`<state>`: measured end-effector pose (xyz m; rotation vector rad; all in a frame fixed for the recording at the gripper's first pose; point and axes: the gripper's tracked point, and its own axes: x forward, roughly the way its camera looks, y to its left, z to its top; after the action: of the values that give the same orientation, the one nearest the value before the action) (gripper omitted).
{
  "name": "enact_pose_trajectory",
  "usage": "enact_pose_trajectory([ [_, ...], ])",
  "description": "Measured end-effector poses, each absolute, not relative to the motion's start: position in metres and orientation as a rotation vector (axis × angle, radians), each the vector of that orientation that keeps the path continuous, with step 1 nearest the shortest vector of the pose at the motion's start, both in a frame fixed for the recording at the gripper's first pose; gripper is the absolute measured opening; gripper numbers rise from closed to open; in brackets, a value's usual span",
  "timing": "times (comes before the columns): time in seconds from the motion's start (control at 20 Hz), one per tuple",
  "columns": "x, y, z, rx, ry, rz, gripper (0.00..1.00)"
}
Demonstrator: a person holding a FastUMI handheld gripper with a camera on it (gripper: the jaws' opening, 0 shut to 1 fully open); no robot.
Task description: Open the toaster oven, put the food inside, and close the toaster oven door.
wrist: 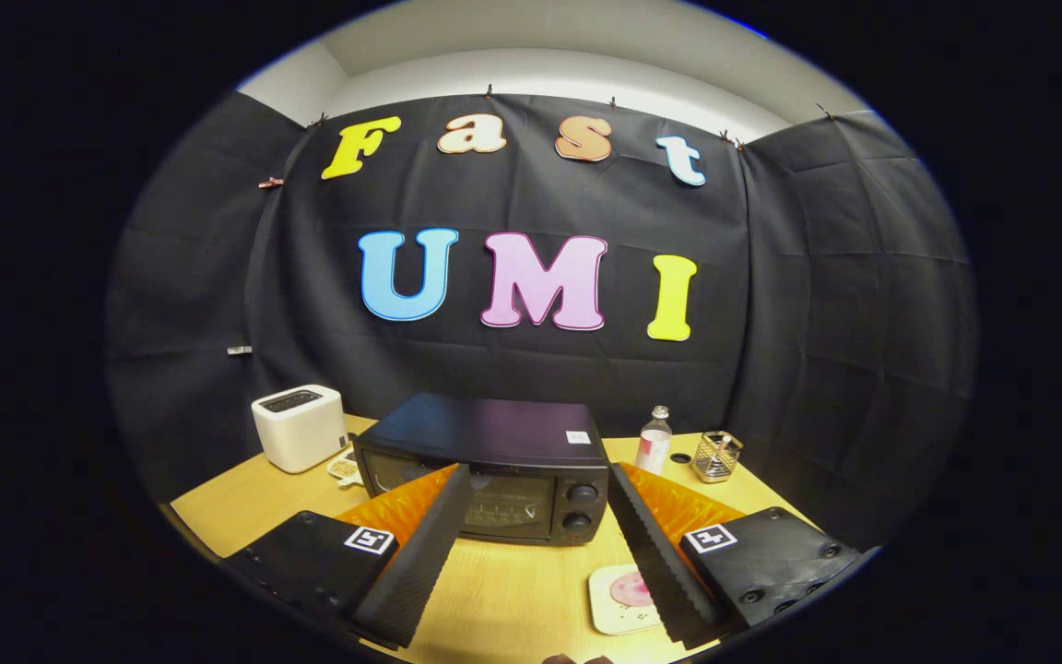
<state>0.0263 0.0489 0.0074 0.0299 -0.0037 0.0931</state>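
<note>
Left: white toaster (299,426). Centre: toaster oven (494,466), door closed, just ahead of our gripper (538,544), fingers spread and empty. Right: food (631,590) on plate (607,609). Opening step; we judge the door comes next.

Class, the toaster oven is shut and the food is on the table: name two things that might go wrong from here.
1. The hand-held gripper is open and holds nothing, its fingers spread before the toaster oven. The door, when pulled down, might hit the plate of food lying just in front.
2. The bottle and wire cup stand beside the oven; a wide swing might topple them.
</note>
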Motion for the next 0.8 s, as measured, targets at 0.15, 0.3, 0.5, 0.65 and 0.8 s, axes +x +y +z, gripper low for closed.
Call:
enact_pose_trajectory([
  [0.15, 0.054, 0.071, 0.007, 0.036, 0.001, 0.094, 0.97],
  [0.3, 0.086, 0.097, 0.005, 0.04, 0.004, 0.085, 0.98],
  [0.5, 0.123, 0.127, -0.016, 0.04, 0.049, 0.072, 0.98],
  [0.65, 0.147, 0.145, -0.035, 0.016, 0.072, 0.077, 0.98],
  [0.8, 0.165, 0.15, -0.049, -0.008, 0.09, 0.064, 0.98],
])
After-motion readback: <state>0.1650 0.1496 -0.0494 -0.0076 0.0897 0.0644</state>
